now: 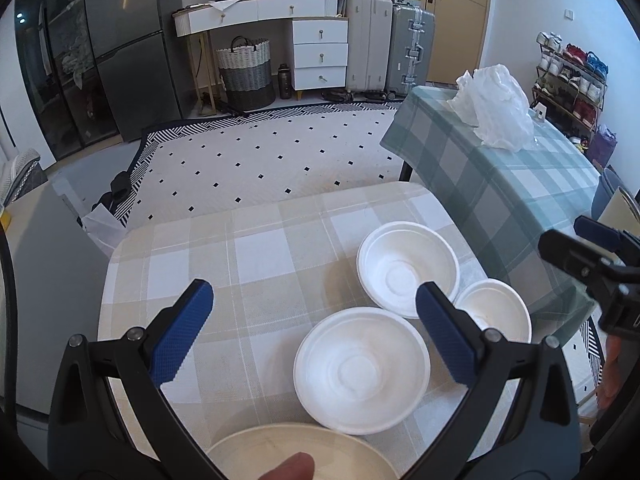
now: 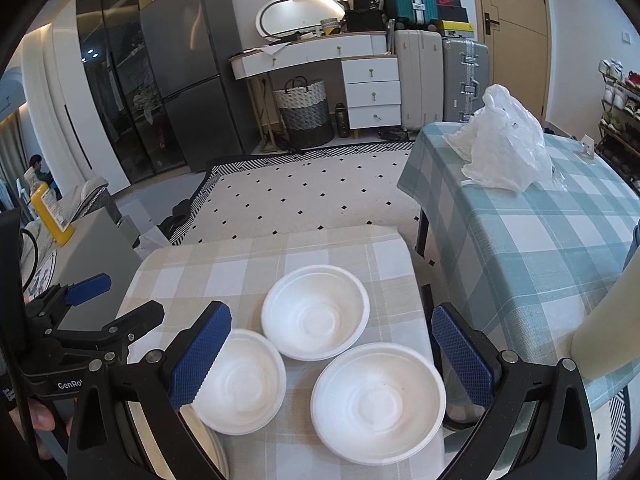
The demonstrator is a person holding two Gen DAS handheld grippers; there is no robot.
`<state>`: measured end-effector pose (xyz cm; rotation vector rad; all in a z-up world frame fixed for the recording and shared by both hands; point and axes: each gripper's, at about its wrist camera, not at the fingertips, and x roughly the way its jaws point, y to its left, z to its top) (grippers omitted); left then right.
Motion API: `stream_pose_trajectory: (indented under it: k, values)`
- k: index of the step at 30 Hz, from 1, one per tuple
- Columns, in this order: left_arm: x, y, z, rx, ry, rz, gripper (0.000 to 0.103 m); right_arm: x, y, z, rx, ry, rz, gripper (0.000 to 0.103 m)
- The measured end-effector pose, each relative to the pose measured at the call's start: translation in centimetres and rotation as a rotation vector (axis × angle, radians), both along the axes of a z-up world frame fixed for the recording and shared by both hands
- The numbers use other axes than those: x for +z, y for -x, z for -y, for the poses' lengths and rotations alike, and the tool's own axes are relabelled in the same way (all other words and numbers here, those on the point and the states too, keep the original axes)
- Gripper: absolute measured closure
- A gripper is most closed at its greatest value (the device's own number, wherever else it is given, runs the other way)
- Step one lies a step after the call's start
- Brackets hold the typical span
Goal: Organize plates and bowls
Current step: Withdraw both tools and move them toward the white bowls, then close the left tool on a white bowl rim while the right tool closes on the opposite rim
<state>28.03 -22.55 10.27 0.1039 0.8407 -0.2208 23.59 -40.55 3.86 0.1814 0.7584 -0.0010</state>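
Both tongs (image 1: 314, 322) (image 2: 332, 344) gape empty above three bowls (image 2: 378, 402) near table's (image 2: 192, 268) right edge.

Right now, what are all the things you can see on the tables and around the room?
bowls: three, white, clustered on the beige checked table
plate: one, cream, near edge of that table
plastic bag: one, white, crumpled on the teal checked table
rug: one, white with black diamonds, floor
dresser: one, white, back wall
basket: one, white and grey, under dresser
suitcases: several, beside dresser
fridge: one, dark grey, left
shoe rack: one, far right
left gripper: open, blue pads, over bowls
right gripper: open, blue pads, over bowls
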Motion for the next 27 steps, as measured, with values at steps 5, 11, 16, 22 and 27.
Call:
stream_pose_trajectory:
  k: [5, 11, 16, 22, 27]
  values:
    - [-0.8, -2.1, 0.9, -0.003, -0.013, -0.013, 0.002, -0.6, -1.9, 1.7, -0.032, -0.018, -0.021, 0.001]
    - [-2.5, -4.8, 2.1, -0.006, -0.015, -0.043, 0.002, -1.9, -3.5, 2.5, -0.039, -0.019, -0.047, 0.001]
    - [-4.3, -6.7, 3.0, -0.012, -0.021, -0.065, 0.002, -3.5, -5.0, 2.6, -0.046, -0.014, -0.08, 0.001]
    - [-6.5, -8.5, 3.5, -0.014, -0.028, -0.093, 0.002, -5.7, -6.7, 3.0, -0.057, -0.013, -0.118, 0.001]
    - [-8.4, -9.8, 3.2, -0.003, -0.031, -0.119, 0.002, -7.5, -7.9, 3.1, -0.067, -0.026, -0.155, 0.001]
